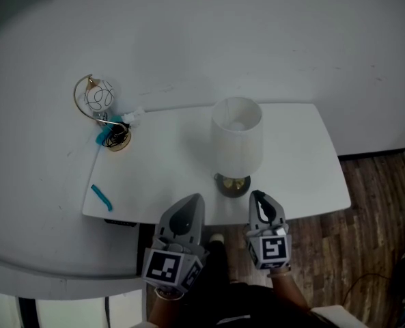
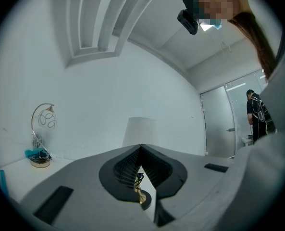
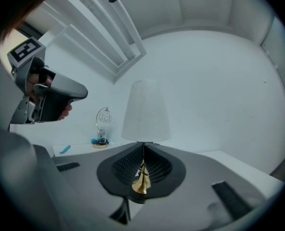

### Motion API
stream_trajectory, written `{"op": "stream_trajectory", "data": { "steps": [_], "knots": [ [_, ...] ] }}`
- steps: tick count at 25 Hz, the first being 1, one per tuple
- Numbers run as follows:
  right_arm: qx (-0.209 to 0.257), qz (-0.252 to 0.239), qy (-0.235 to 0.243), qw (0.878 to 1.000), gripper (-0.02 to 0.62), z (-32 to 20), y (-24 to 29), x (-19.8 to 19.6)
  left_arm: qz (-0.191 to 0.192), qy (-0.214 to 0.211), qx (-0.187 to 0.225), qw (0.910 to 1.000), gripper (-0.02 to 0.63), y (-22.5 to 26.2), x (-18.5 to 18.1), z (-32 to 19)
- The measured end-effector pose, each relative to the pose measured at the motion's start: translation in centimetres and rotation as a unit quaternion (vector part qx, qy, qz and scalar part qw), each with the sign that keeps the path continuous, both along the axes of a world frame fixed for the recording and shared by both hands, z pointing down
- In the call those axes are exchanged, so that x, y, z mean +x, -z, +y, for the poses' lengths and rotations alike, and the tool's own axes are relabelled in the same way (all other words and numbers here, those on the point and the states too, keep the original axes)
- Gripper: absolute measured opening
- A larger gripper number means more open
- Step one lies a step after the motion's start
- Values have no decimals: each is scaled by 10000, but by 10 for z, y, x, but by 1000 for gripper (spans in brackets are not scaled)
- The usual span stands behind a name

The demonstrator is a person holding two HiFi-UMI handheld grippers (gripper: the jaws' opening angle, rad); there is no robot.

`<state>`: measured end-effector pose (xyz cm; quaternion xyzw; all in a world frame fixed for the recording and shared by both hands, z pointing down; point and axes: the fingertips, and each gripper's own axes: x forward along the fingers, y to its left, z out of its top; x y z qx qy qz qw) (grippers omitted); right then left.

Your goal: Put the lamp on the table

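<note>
**Lamp** [image 1: 235, 157]: shade [image 1: 236, 135] white, matt, faintly translucent, cloth- or paper-like; base [image 1: 233, 184] glossy brass-coloured metal.
**Table** [image 1: 298, 156]: smooth white top, satin finish.
**Floor** [image 1: 373, 210]: dark wood planks with visible grain.
**Wire lamp** [image 1: 96, 101]: thin gold-toned metal hoop on a polished round foot.
**Strip** [image 1: 102, 197]: teal, plastic-looking.
**Left gripper** [image 1: 192, 199] and **right gripper** [image 1: 257, 197]: grey matt plastic shells. Pads [image 3: 128, 165] black, finely ribbed, rubbery in look. Marker cubes [image 1: 272, 247] printed black on white, matt.
</note>
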<state>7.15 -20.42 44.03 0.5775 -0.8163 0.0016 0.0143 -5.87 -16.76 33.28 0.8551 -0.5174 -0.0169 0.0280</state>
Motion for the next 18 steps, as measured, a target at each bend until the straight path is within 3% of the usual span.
{"op": "stream_trajectory", "data": {
  "steps": [6, 11, 18],
  "knots": [
    [84, -11, -72, 9999, 0, 22, 15, 5, 41, 9, 10, 10000, 2, 4, 1, 19],
    [189, 267, 5, 9995, 0, 38, 21, 2, 34, 18, 9, 10000, 2, 4, 5, 36],
    [18, 432, 48, 9991, 0, 58, 13, 2, 81, 105, -5, 9999, 2, 2, 5, 57]
  ]
}}
